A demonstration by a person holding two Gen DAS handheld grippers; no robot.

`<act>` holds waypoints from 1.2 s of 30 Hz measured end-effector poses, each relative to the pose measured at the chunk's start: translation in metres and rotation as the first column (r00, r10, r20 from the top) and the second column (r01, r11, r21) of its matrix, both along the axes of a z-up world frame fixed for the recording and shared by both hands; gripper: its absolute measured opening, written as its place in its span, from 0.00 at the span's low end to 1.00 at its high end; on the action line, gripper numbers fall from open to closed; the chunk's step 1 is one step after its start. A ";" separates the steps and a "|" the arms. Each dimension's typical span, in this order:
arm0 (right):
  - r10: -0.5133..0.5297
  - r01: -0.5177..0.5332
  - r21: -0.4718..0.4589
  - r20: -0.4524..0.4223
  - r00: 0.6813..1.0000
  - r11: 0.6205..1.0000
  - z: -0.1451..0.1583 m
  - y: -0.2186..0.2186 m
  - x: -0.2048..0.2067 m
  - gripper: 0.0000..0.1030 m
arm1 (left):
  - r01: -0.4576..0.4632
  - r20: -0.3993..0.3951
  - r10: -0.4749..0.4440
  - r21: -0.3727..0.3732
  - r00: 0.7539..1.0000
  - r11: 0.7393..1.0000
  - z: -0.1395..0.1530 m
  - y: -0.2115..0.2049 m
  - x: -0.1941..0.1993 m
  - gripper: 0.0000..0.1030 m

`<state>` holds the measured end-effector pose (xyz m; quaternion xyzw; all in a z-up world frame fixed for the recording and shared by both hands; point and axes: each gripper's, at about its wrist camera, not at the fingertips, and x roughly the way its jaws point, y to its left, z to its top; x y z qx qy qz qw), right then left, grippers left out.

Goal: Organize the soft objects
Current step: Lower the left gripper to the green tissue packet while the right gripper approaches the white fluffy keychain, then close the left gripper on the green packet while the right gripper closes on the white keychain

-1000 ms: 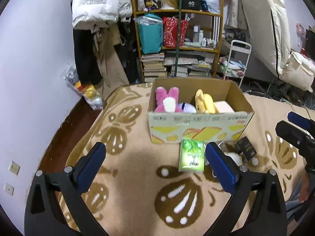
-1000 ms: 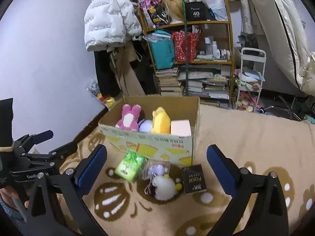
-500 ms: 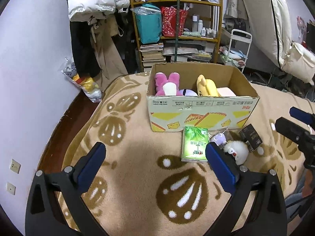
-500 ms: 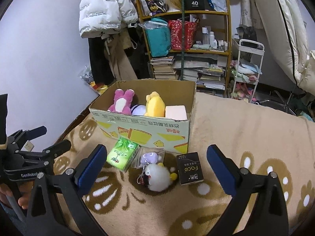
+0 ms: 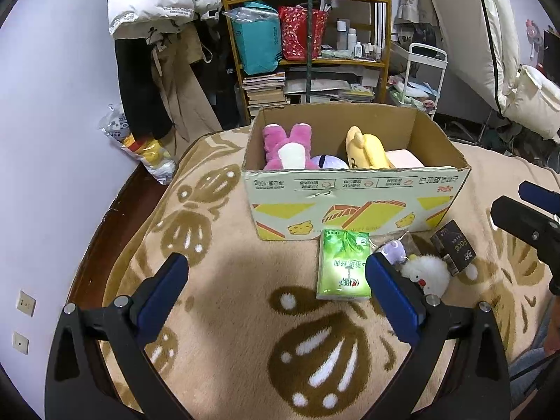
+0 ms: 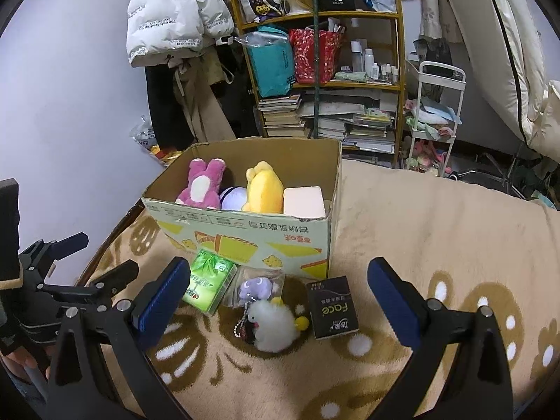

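Both hand-held grippers stand wide apart and carry nothing. The left hand-held gripper [image 5: 276, 278] hovers low over the patterned blanket [image 5: 217, 315], its right pad just beside the green tissue pack [image 5: 343, 264]; the right hand-held gripper [image 6: 278, 283] frames the loose items from the other side, with the white fluffy toy [image 6: 273, 322] roughly between its pads.

Compared with a second ago, both cameras have drawn closer and tilted down: the cardboard box [image 5: 350, 203] and the items in front of it fill more of each view, and the white fluffy toy, earlier half hidden behind the left pad, now shows clear of it. Nothing on the bed has shifted; only the grippers have moved in.

Outward from the pads, four things lie in a row against the box's front wall: the green tissue pack, a small purple toy in a clear wrapper [image 6: 257, 285], the white fluffy toy with a bead chain, and a black pack [image 6: 334, 309]. Inside the box already sit a pink plush [image 6: 203, 189], a pale purple ball-like toy [image 6: 232, 197], a yellow plush [image 6: 264, 187] and a pink block [image 6: 303, 201].

This approach likely means a pick is about to begin, and the box looks partly filled with room left at its near side.
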<state>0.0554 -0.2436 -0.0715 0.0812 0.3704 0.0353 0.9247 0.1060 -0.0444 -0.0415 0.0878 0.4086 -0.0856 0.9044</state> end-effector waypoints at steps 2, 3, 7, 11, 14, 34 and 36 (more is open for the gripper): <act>-0.002 0.003 0.006 -0.012 1.000 1.000 -0.004 0.000 0.005 1.00 | 0.011 -0.007 -0.011 0.001 1.000 1.000 -0.005 -0.005 0.004 0.97; -0.003 0.003 0.008 -0.018 1.000 1.000 -0.006 -0.001 0.007 1.00 | 0.016 -0.010 -0.016 0.002 1.000 1.000 -0.007 -0.007 0.006 0.97; -0.008 0.008 -0.004 -0.050 0.999 1.000 -0.015 -0.003 0.017 1.00 | 0.029 -0.046 -0.030 -0.012 0.998 0.999 -0.020 -0.017 0.016 0.97; -0.015 0.016 0.014 -0.078 0.997 1.000 -0.022 -0.006 0.027 1.00 | 0.042 -0.081 -0.044 -0.032 0.996 0.999 -0.033 -0.024 0.025 0.97; -0.009 0.010 0.013 -0.102 0.995 1.000 -0.028 -0.004 0.032 1.00 | 0.065 -0.093 -0.066 -0.014 0.993 0.998 -0.042 -0.032 0.028 0.97; -0.007 0.025 0.040 -0.390 0.921 0.999 -0.094 0.008 0.050 0.99 | 0.145 -0.182 -0.128 0.082 0.975 0.986 -0.088 -0.057 0.023 0.97; -0.002 0.018 0.037 -0.399 0.917 0.999 -0.096 0.009 0.051 0.94 | 0.143 -0.187 -0.124 0.091 0.975 0.986 -0.092 -0.056 0.024 0.97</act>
